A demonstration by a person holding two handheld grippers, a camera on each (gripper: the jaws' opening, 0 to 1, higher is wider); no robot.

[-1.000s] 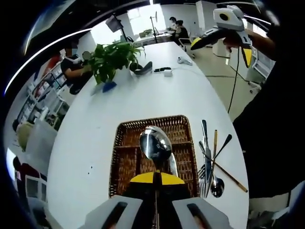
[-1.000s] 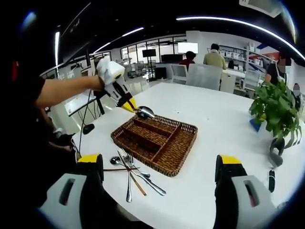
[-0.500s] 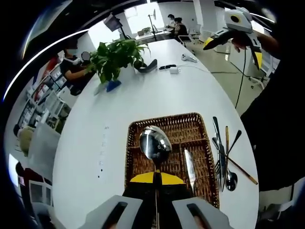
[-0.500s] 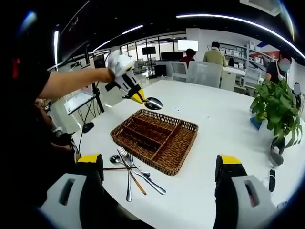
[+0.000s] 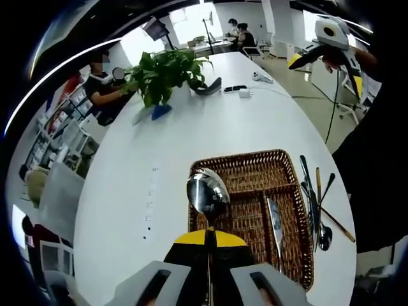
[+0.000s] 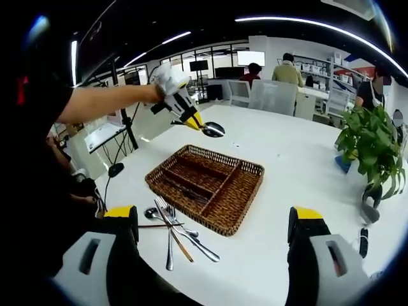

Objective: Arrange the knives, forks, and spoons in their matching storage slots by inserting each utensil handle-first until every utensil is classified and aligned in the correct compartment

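Observation:
My left gripper (image 5: 209,239) is shut on a steel spoon (image 5: 207,191), whose bowl points forward above the left side of the brown wicker tray (image 5: 255,162). A knife (image 5: 274,220) lies in the tray's right compartment. Several loose forks, a spoon and chopsticks (image 5: 319,210) lie on the white table right of the tray. In the right gripper view, the left gripper (image 6: 194,121) carries the spoon (image 6: 212,129) in the air beyond the tray (image 6: 245,191). My right gripper (image 6: 213,220) is open, its jaws wide apart and bare, with the loose utensils (image 6: 175,229) near its left jaw.
A potted plant (image 5: 169,70) (image 6: 370,143) stands on the far part of the long white table (image 5: 191,134). Small dark devices (image 5: 233,89) lie beside it. People sit at desks behind. The table's edge runs close to the loose utensils.
The left gripper has carried the spoon up and across the tray toward its far side. The right gripper has stayed put.

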